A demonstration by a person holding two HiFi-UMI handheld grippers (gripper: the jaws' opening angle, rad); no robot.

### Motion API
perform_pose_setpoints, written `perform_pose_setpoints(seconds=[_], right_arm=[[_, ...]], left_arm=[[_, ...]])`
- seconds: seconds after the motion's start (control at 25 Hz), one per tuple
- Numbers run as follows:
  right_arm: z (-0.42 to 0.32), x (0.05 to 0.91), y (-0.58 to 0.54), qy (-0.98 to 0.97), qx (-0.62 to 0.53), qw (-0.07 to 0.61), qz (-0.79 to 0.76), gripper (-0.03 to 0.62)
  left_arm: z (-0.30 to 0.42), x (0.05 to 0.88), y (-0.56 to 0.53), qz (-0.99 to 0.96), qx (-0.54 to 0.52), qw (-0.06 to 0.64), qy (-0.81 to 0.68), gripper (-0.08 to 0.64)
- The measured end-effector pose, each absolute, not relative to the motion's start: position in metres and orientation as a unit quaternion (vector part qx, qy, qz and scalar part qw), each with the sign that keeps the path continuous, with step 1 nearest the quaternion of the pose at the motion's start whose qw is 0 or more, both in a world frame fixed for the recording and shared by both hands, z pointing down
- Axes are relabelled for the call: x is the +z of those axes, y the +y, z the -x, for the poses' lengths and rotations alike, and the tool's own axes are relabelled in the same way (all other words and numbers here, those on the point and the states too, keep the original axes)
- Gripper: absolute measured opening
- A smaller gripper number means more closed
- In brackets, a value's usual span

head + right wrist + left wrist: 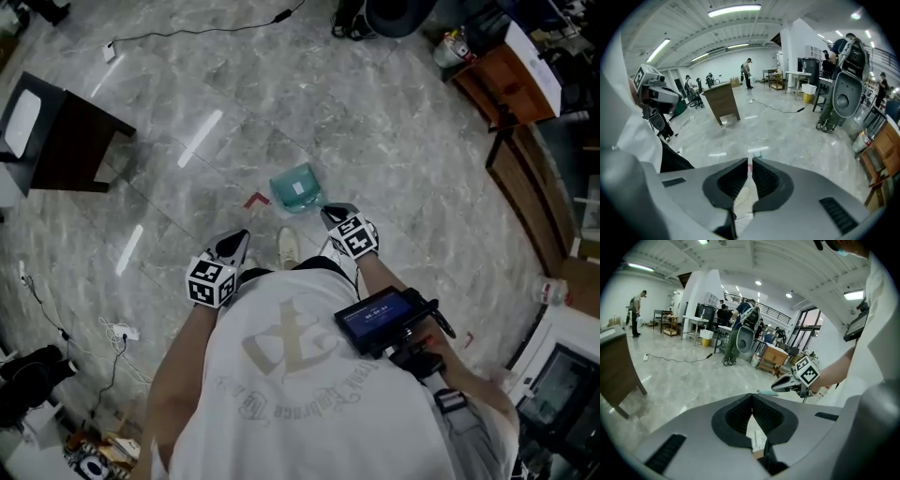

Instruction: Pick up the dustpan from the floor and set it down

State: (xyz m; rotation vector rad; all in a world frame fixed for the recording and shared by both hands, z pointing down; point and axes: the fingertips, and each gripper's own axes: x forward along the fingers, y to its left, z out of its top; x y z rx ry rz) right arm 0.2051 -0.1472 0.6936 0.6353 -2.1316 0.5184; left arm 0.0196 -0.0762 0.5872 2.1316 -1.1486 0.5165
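While only the head view shows the whole dustpan (296, 187) just past the right gripper (330, 214), that and the left gripper (237, 240) are pinched shut, empty.

Two tools, the left tool (235, 243) and right tool (334, 214), one dustpan (296, 187), one dark stand (73, 142), one red scrap (255, 200).

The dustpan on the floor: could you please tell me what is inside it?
Inside the teal dustpan only a pale patch shows at its middle; whether paper, a label or glare, I cannot tell. The grey floor beneath it is covered.
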Motion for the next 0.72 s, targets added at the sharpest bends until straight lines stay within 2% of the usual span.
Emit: perform_pose_setpoints(seconds=[0.08,0.16,0.24,0.48,0.72], right_arm=[[-0.202,0.698,-0.155,-0.852,0.196,0.425,-0.236,0.026],[-0.198,0.705,-0.163,-0.852,0.19,0.436,-0.217,0.107],[-0.196,0.714,-0.167,-0.85,0.188,0.45,-0.201,0.144],[-0.196,0.752,-0.17,-0.837,0.189,0.489,-0.159,0.199],[-0.19,0.771,-0.171,-0.829,0.167,0.519,-0.121,0.201]], left_arm=[[-0.013,0.587,-0.081,-0.806,0.195,0.327,-0.454,0.012],[-0.008,0.587,-0.086,-0.798,0.191,0.328,-0.468,0.012],[-0.006,0.586,-0.088,-0.792,0.187,0.329,-0.479,0.012],[0.005,0.582,-0.082,-0.767,0.181,0.334,-0.517,0.012],[0.024,0.58,-0.073,-0.738,0.175,0.341,-0.556,0.012]])
